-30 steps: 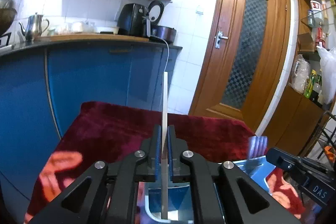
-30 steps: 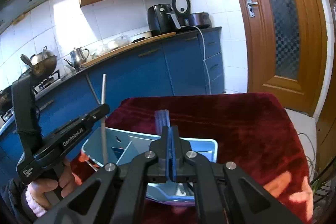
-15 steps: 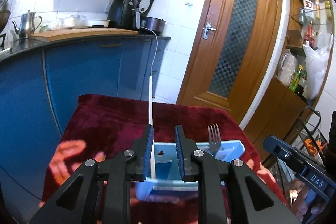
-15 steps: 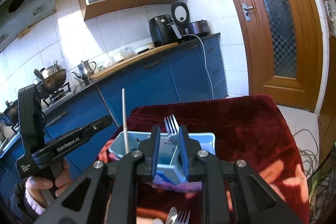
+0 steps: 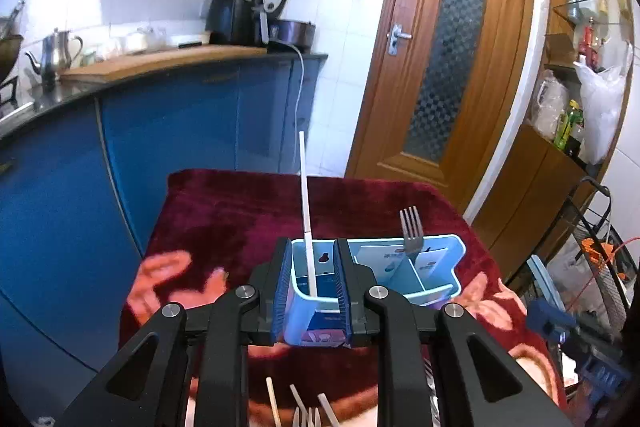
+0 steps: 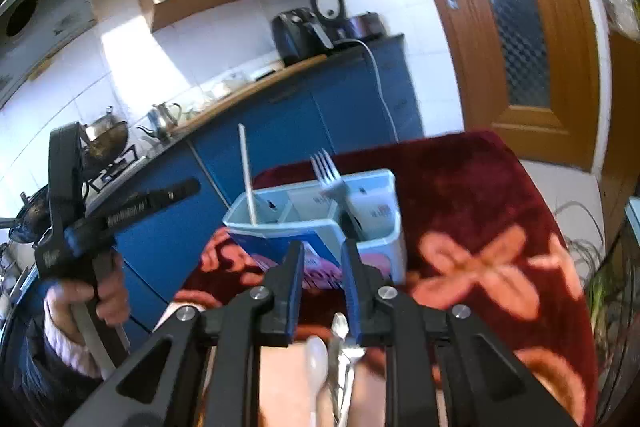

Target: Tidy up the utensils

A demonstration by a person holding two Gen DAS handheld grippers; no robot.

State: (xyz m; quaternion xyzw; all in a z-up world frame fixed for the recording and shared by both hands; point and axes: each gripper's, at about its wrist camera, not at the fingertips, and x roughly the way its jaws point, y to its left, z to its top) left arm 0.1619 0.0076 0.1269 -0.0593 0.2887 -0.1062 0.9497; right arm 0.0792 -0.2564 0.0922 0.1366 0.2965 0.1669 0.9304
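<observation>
**Both tools free, utensils standing in the caddy**

I see the red cloth (image 5: 224,211) over the table, the light blue caddy (image 5: 452,255) on it. My left gripper (image 5: 312,291) and right gripper (image 6: 322,283) have just been opening; both stand slightly apart, gripping nothing. The white chopstick (image 5: 305,211) stands in the caddy's left compartment, the fork (image 5: 411,233) in a right one, tines up.

One light-blue utensil caddy (image 5: 444,247) stood on the worktop, holding one fork (image 5: 411,231) at 1 o'clock and one white chopstick (image 5: 306,219) at 11 o'clock. Several more utensils (image 5: 308,413) lay at 6 o'clock, too cropped to count.
</observation>
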